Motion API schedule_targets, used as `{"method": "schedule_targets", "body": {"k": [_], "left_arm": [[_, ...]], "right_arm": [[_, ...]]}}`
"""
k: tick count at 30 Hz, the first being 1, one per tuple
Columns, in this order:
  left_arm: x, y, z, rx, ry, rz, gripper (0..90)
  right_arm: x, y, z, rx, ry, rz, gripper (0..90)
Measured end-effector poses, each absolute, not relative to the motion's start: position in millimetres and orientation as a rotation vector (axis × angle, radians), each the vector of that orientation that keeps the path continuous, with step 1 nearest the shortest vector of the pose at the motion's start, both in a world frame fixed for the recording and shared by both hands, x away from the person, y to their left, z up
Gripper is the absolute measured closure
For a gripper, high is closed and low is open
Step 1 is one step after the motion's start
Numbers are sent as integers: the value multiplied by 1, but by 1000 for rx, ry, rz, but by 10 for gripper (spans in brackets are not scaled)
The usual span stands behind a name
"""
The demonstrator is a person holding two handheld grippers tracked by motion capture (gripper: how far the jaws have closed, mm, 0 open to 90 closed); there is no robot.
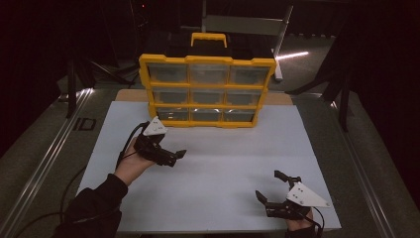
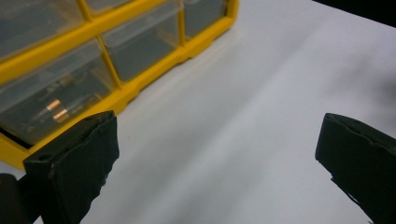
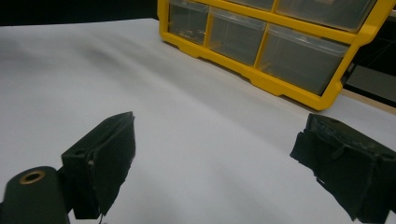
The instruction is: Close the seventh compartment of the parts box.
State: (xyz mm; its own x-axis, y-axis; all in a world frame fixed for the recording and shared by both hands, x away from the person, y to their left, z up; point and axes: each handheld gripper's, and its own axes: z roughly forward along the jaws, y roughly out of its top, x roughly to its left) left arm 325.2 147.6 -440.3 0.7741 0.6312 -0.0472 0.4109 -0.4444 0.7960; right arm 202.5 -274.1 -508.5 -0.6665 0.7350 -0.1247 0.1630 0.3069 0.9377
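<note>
Left claw (image 2: 215,154) spread wide, empty, beside yellow drawer box (image 2: 116,60). Right claw (image 3: 215,163) spread wide, empty, above white surface (image 3: 196,140), touching nothing.

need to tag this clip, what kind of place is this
Probably a dim lab or workshop set up for recording: a white board laid on a metal-railed table, a yellow drawer organizer, and dark surroundings with stands behind.
</note>
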Motion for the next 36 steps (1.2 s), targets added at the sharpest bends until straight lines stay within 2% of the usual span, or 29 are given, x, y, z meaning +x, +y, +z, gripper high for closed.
{"method": "schedule_targets", "body": {"k": [21,36], "left_arm": [[290,166,-454,2129,653,277,0],[265,184,-471,2129,591,198,0]], "right_arm": [[202,-274,-508,796,2031,1359,104],[202,-274,-508,787,2033,1354,104]]}}
